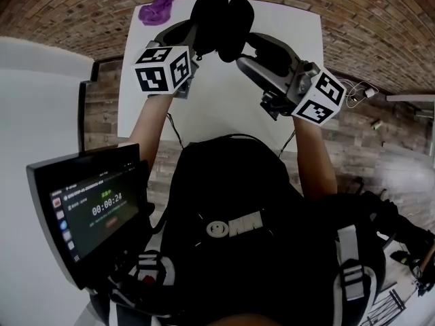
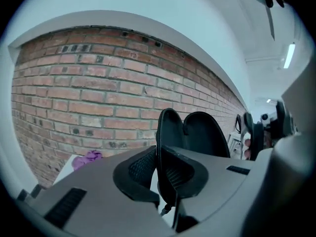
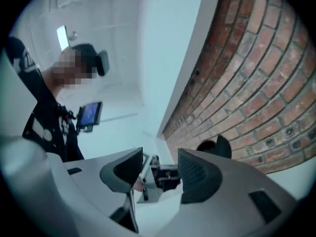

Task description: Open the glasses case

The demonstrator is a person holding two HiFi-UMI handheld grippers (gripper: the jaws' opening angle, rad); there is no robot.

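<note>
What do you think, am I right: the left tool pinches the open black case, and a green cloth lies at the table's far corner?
No: the cloth is purple, not green, as the head view shows. The left tool does pinch the open black case.

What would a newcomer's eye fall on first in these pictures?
The black glasses case, spread open into two halves, stands out over the far end of the white table. The left gripper is clamped on the edge of one half; the right gripper beside it has its jaws apart on nothing. A purple object lies at the table's far left corner.
</note>
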